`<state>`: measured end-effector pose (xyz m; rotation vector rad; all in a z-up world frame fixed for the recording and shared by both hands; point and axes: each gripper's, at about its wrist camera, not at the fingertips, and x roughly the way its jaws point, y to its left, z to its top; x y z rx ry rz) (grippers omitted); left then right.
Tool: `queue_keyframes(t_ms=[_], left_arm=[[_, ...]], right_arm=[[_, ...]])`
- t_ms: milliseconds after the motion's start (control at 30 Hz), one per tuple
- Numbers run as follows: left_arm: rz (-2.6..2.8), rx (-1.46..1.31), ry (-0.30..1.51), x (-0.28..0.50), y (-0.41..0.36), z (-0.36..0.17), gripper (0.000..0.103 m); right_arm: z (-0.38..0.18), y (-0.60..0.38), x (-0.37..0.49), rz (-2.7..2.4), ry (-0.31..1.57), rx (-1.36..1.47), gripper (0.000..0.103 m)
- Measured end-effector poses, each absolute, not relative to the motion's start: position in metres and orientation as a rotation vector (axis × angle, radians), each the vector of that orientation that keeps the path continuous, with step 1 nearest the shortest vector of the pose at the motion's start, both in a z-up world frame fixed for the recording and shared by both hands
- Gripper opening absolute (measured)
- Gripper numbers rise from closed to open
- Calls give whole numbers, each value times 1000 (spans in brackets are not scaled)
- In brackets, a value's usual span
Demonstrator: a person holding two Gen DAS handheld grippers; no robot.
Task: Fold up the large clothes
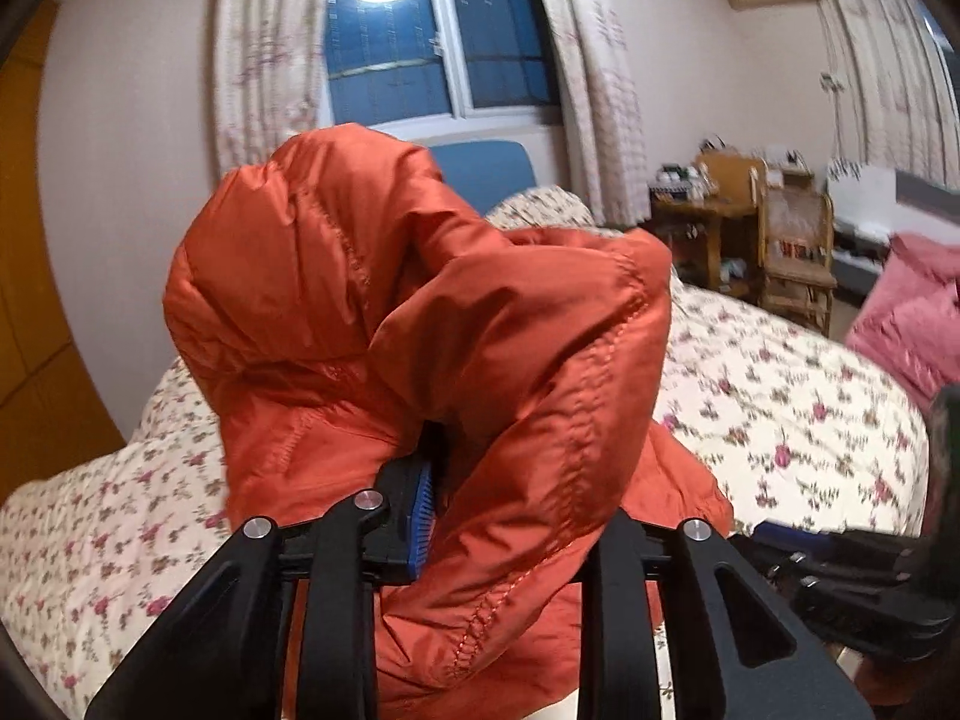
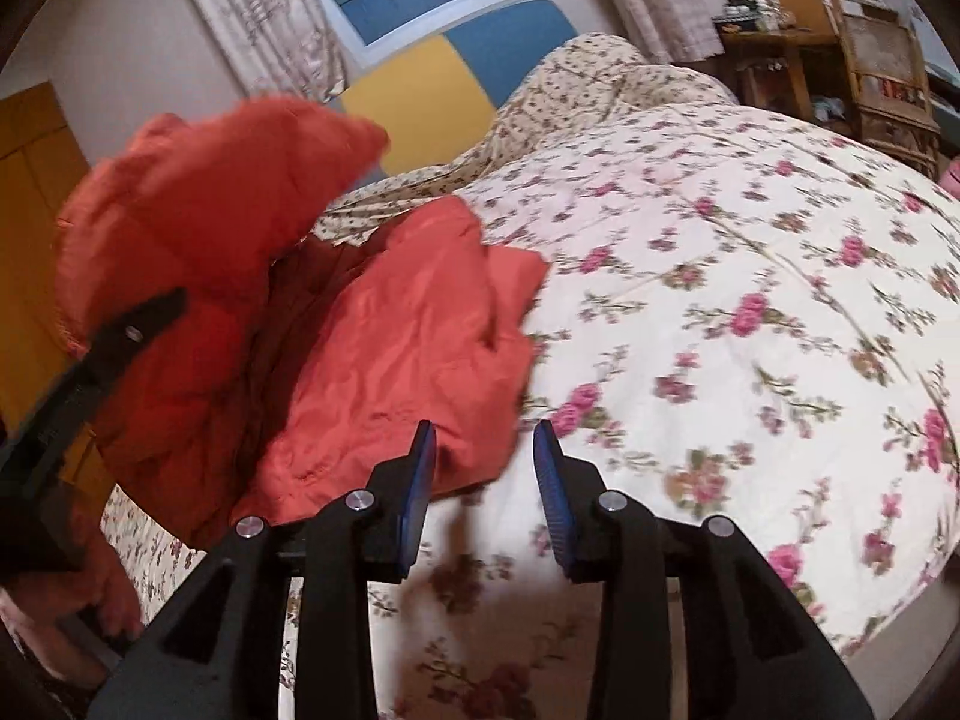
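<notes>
An orange padded jacket [image 1: 384, 312] is bunched up and lifted over the floral bed cover [image 1: 780, 408]. My left gripper [image 1: 444, 456] is shut on a fold of the jacket; the cloth drapes over its fingers and hides the right one. In the right wrist view the jacket [image 2: 372, 348] hangs at the left with its lower part resting on the bed cover [image 2: 720, 312]. My right gripper [image 2: 486, 438] is open and empty, its blue pads [image 2: 555, 486] just right of the jacket's edge. The left gripper's black body [image 2: 114, 336] shows at the far left.
A window with curtains [image 1: 420, 36] is behind the bed. A blue and yellow headboard [image 2: 456, 72] stands at the far end. Wooden shelves and a wicker chair [image 1: 792, 240] stand at the right. A pink quilt [image 1: 912, 312] lies at the far right.
</notes>
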<state>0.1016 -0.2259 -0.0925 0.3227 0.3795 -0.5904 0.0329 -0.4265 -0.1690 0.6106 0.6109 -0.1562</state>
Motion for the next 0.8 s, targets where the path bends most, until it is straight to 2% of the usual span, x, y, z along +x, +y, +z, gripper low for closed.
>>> queue_keyframes(t_ms=[100, 133, 200, 267, 333, 533, 633, 733, 800], left_arm=[[-607, 399, 384, 97, -248, -114, 33], [-617, 424, 380, 94, -253, -122, 39], [-652, 463, 379, 89, -260, -137, 52], [-694, 496, 364, 81, -264, -149, 76], [-734, 511, 344, 72, -264, -155, 83], [-830, 425, 304, 49, -228, -143, 89], [-818, 387, 282, 41, -200, -133, 90], [-735, 279, 311, 52, -162, -125, 90], [-639, 170, 348, 70, -135, -121, 90]], right_arm=[[-168, -437, 23, -164, 600, 632, 34], [-167, -441, 21, -166, 596, 636, 34], [-162, -447, 19, -171, 586, 643, 35], [-156, -451, 16, -164, 565, 657, 40], [-146, -454, 15, -134, 526, 671, 46], [-108, -440, 22, -34, 460, 615, 56], [-91, -427, 31, 25, 431, 582, 58], [-75, -410, 44, 97, 407, 527, 64], [-69, -400, 55, 147, 408, 488, 64]])
